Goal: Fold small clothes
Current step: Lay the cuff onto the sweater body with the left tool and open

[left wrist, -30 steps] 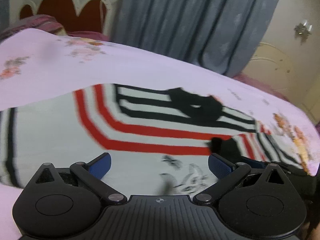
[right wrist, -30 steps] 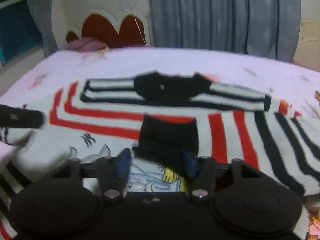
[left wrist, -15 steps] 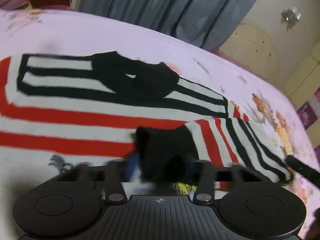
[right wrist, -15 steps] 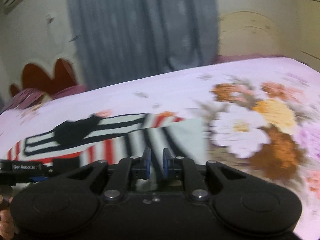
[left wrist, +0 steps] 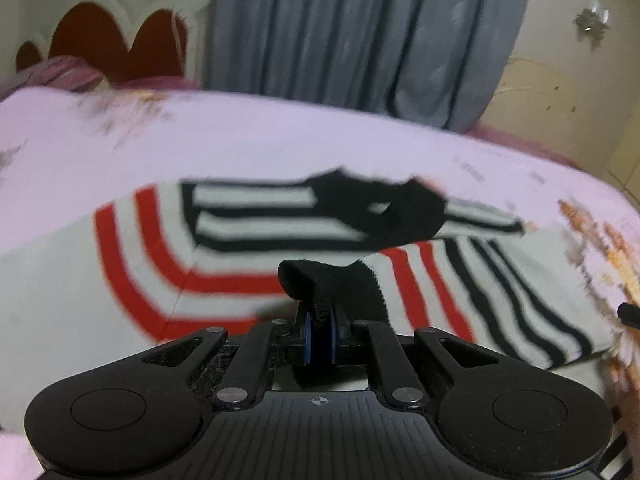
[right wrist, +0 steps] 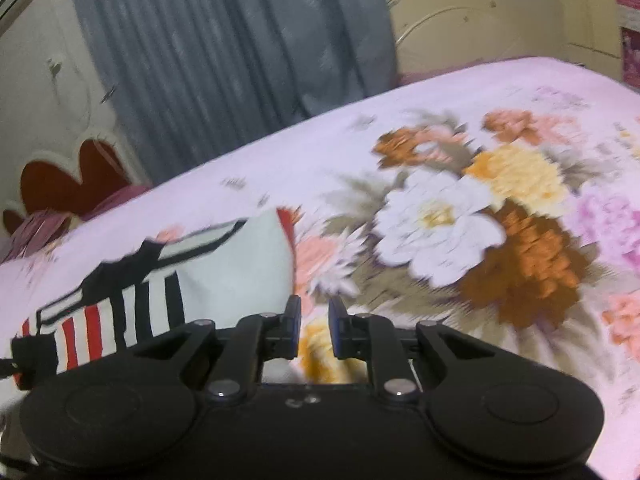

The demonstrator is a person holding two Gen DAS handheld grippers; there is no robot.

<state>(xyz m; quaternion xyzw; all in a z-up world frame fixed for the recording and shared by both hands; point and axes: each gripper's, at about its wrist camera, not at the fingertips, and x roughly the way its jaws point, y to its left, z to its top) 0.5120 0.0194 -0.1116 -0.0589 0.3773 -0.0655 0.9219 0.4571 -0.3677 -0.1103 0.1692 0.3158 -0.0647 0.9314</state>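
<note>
From the left wrist we see our left hand-held gripper [left wrist: 319, 330] pinching the striped sweater's black cuff [left wrist: 320, 280] on the bed [left wrist: 280, 136]; only the right view shows our right hand-held gripper [right wrist: 314, 326] slightly parted, empty, over floral bedsheet [right wrist: 480, 220].

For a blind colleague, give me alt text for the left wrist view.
The left gripper is shut on the black cuff of a red, black and white striped sweater lying on a pink floral bedsheet; grey curtains hang behind.

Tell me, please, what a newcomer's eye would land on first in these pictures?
Likely the striped sweater, white with red and black bands, spread on the pink bedsheet; the left claw pinches its black cuff. Next, the large floral print beyond the right claw, which holds nothing.
</note>
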